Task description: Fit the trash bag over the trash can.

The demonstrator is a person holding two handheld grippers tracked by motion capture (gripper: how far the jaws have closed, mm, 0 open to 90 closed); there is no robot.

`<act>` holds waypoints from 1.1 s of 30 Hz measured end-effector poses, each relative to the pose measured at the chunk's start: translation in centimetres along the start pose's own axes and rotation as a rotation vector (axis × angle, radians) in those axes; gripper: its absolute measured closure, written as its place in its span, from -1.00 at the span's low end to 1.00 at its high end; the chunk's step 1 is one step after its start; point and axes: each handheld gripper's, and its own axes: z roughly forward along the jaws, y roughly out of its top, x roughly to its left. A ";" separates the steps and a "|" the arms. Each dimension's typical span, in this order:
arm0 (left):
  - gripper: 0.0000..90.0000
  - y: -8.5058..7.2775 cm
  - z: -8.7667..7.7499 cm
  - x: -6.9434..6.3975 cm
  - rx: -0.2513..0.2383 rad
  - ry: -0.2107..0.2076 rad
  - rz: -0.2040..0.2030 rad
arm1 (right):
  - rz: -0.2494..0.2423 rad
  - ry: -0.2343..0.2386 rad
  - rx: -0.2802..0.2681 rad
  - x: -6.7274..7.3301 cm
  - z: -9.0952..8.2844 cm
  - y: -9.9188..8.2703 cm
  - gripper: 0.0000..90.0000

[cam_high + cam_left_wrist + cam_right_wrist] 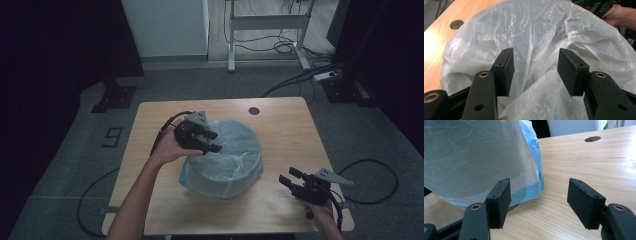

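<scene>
Over the lined bin (225, 160), your left gripper (212, 141) jaws gape empty: pinch the plastic liner (544, 37) fold squarely; right gripper (289, 179) waits open.

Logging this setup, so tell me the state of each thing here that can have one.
Round blue plastic bin: upright on the table.
Thin clear plastic liner bag: crumpled inside, draped over the rim.
Left gripper: open, over the liner.
Right gripper: open, beside the bin, holding nothing.
</scene>
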 end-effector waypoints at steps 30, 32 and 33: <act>0.28 3.7 4.3 1.3 0.068 -0.036 0.021 | 0.002 -0.005 0.003 -0.2 -0.1 0.0 -0.22; 0.32 3.8 4.8 1.2 0.090 -0.037 0.023 | 0.003 -0.007 0.001 -0.3 -0.1 0.0 -0.22; 0.34 3.9 5.1 1.2 0.103 -0.038 0.026 | 0.003 -0.007 0.001 -0.3 -0.1 0.0 -0.22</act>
